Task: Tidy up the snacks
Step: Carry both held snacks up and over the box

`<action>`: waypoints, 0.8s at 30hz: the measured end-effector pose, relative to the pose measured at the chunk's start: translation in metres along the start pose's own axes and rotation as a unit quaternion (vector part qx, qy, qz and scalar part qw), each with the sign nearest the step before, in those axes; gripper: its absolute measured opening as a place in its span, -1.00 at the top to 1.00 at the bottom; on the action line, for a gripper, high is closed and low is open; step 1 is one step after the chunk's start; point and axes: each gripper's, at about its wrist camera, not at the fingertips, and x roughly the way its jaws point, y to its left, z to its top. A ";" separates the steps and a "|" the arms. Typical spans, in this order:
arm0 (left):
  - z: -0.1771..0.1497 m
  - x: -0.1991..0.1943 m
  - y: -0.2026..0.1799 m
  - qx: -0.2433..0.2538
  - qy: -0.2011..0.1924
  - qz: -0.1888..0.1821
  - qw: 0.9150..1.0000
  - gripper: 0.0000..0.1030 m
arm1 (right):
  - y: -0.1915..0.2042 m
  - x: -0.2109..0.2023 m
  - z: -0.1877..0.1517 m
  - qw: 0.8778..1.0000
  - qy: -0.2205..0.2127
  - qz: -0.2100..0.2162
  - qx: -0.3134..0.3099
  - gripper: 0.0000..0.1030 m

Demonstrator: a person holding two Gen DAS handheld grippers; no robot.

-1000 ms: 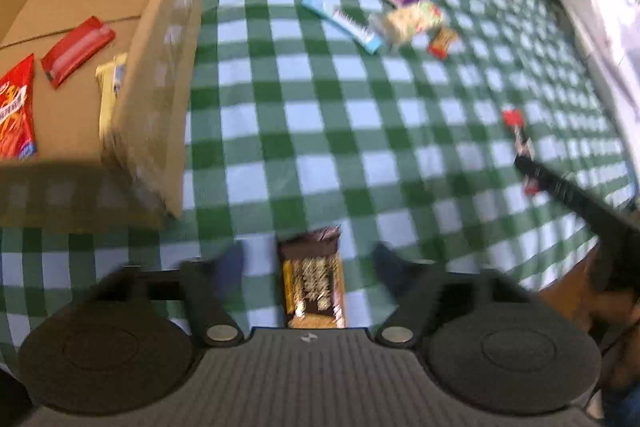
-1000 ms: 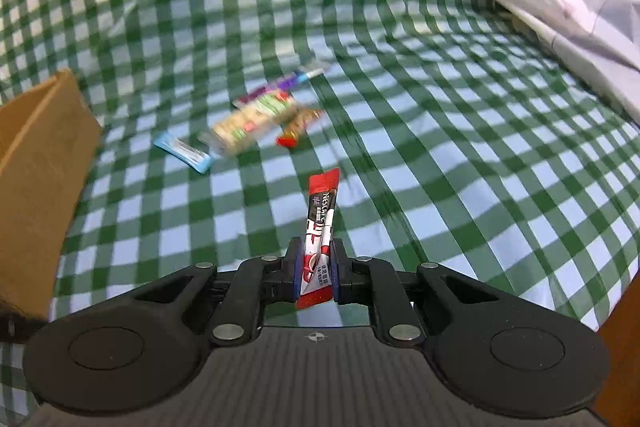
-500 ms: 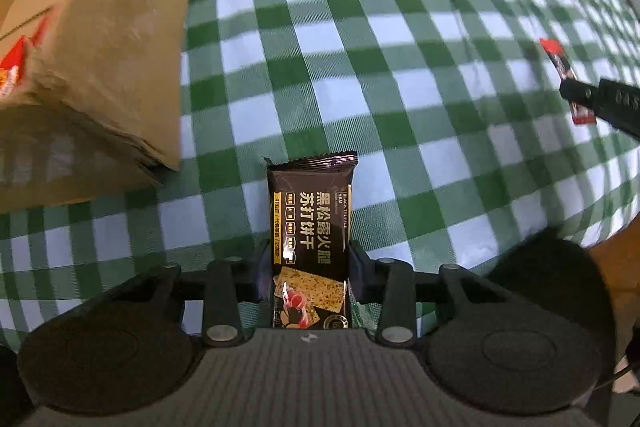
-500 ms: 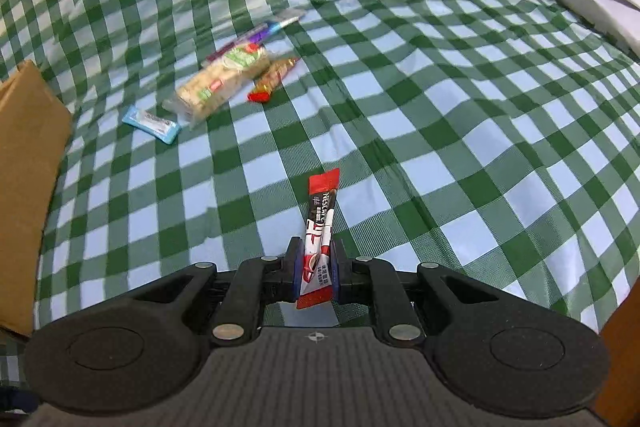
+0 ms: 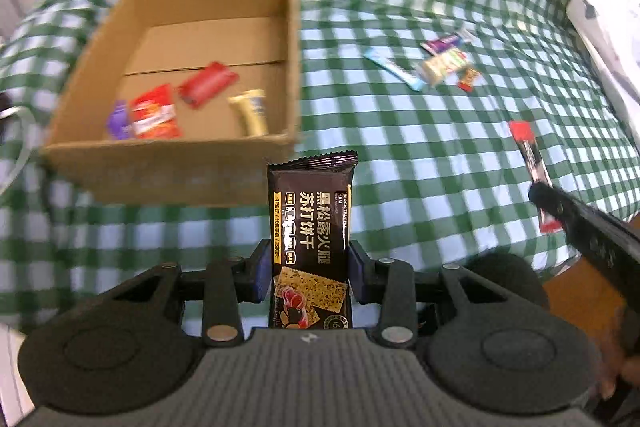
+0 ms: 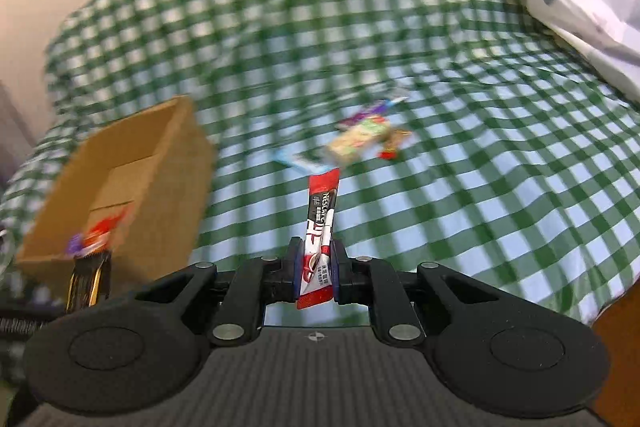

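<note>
Left gripper [image 5: 311,263] clamped on dark rectangular foil cracker packet [image 5: 311,223], long axis forward; open brown cardboard box [image 5: 168,163] ahead-left, nearer than to right gripper [image 6: 316,265] pinching red coffee-stick sachet [image 6: 321,223].

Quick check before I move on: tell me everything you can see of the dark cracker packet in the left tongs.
The dark brown glossy foil cracker packet stands upright, long side vertical, clamped at its lower half by the left tongs, clear of the green-checked cloth. It has a crimped top edge, gold and white Chinese lettering, "BLACK TRUFFLE HAM", and a cracker picture at the bottom. It looks flat, sealed and undamaged. Only the pads touch it.
</note>
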 end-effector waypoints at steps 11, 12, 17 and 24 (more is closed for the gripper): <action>-0.081 -0.070 0.073 -0.052 -0.030 0.035 0.998 0.17 | 0.092 -0.074 -0.040 0.991 0.001 0.080 -0.106 0.72; -0.086 -0.074 0.077 -0.055 -0.034 0.035 0.997 0.17 | 0.095 -0.076 -0.041 0.991 0.001 0.081 -0.111 0.72; -0.102 -0.089 0.088 -0.065 -0.052 0.026 0.996 0.17 | 0.110 -0.093 -0.047 0.988 -0.004 0.081 -0.130 0.72; -0.111 -0.097 0.091 -0.070 -0.066 0.018 0.995 0.17 | 0.117 -0.110 -0.050 0.986 -0.013 0.077 -0.145 0.72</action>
